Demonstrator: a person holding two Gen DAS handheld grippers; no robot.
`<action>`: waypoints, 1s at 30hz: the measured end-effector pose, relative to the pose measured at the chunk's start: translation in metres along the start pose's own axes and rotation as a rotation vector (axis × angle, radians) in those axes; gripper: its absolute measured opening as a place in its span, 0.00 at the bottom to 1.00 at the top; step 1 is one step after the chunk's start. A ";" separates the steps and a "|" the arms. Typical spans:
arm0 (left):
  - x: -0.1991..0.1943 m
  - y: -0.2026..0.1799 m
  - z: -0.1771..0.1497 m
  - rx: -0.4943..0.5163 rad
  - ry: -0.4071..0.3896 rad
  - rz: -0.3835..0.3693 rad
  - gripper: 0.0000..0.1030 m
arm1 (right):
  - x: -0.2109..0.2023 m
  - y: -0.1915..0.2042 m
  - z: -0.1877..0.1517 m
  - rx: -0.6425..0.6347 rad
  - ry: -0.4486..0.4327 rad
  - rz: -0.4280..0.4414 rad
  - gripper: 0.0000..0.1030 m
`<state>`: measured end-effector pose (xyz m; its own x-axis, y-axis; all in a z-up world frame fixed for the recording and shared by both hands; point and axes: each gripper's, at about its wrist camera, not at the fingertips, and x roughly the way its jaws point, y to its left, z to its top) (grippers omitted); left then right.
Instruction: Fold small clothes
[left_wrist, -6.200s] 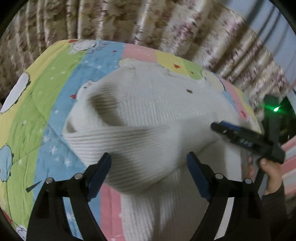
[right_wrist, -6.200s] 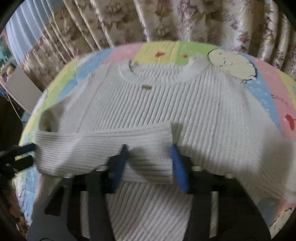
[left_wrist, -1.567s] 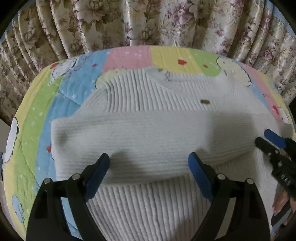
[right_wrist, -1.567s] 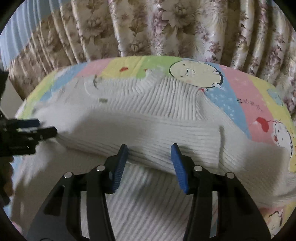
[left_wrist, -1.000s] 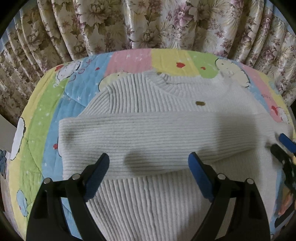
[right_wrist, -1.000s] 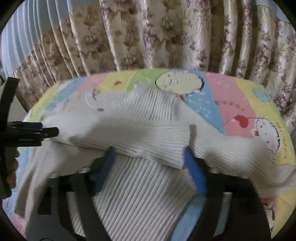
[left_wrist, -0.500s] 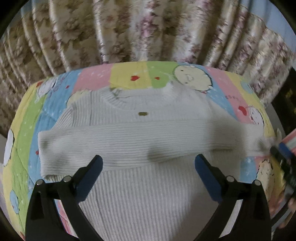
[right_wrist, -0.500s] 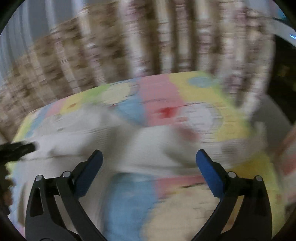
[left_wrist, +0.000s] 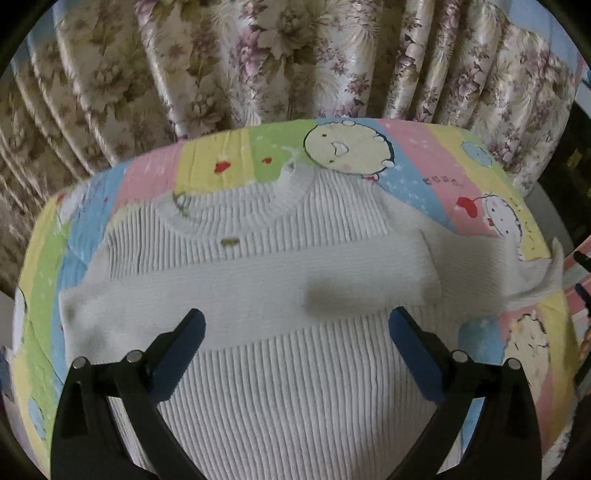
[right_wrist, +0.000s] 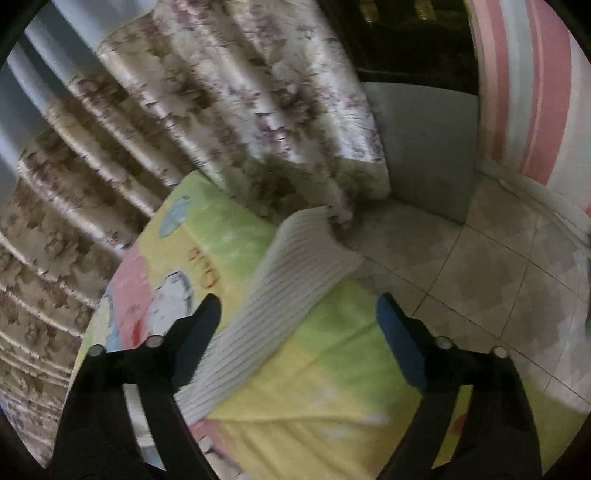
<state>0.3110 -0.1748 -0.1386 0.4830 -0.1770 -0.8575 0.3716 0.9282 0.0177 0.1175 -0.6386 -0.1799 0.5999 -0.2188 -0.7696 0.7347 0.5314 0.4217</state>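
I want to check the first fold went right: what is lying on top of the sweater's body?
One sleeve lies folded straight across the sweater, below the small tag. The chest beneath it is hidden. The other sleeve stretches out over the colourful quilt.

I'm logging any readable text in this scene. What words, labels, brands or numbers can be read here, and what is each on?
No text reads clearly.
Red lettering on the quilt, near a cartoon figure: too small to read.
Orange characters on the quilt in the right wrist view: blurred.
Small tag on the white sweater: no legible wording.
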 end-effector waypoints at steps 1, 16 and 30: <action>0.002 -0.004 0.003 0.009 -0.011 -0.001 0.97 | 0.004 -0.002 0.000 0.001 0.005 -0.003 0.76; 0.049 -0.112 0.066 0.317 -0.067 0.119 0.97 | 0.040 0.011 0.002 -0.152 0.017 0.086 0.33; 0.065 -0.110 0.073 0.345 -0.051 0.169 0.97 | 0.048 0.010 0.003 -0.040 0.087 0.081 0.42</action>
<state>0.3595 -0.3126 -0.1590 0.5958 -0.0555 -0.8012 0.5241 0.7828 0.3355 0.1549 -0.6462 -0.2113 0.6263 -0.1031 -0.7728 0.6705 0.5770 0.4664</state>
